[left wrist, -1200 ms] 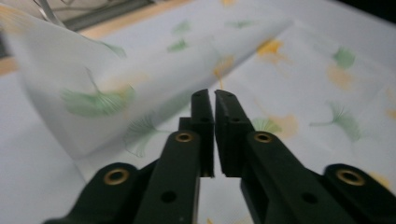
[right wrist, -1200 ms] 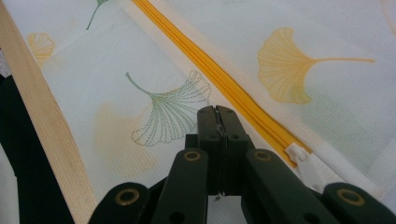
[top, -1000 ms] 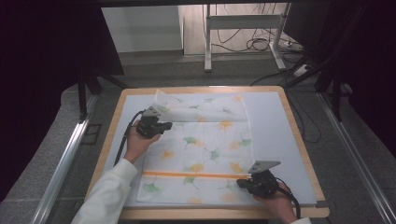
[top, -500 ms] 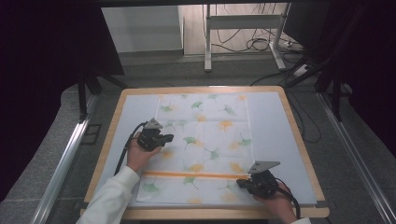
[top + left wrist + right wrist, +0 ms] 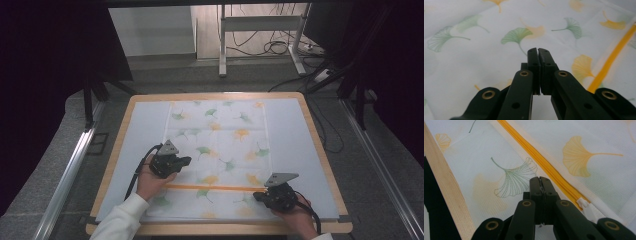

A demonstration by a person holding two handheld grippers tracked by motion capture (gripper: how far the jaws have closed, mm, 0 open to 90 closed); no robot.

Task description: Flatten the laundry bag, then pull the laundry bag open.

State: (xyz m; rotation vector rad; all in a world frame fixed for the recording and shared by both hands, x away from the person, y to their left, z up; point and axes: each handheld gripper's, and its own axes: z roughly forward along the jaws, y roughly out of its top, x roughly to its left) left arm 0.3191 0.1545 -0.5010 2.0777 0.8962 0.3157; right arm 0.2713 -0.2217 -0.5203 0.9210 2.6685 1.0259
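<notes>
Lying flat at the centre of the high view: a white cloth cover [image 5: 220,160] printed with green and yellow ginkgo leaves, spread over the pale mat of the wood-rimmed desk [image 5: 116,145], reaching from the upper middle of the frame down to the lower edge. Crossed near its lower end by an orange zipper [image 5: 215,188] running left to right; white zipper pull [image 5: 584,203] seen in the right gripper view, at the lower right of that frame, just beside the fingers.

Judged to be smoothing or flattening the cover, possibly ahead of working the zipper. To do it well: keep the right side pinned near the zipper end so the fabric cannot creep, sweep the left side across the cloth with light pressure, work wrinkles outward toward the edges, and avoid dragging the zipper line out of straight.

Left gripper [image 5: 186,161] at the left middle of the high view, over the cover's left part above the zipper; fingers [image 5: 534,61] pressed together with no gap and nothing between them, tips low over the leaf print, contact with the cloth not clear. Right gripper [image 5: 256,196] at the lower right, just below the zipper; fingers [image 5: 535,186] also pressed together, tips resting on or just above the cloth beside the zipper, nothing clearly pinched between them.
</notes>
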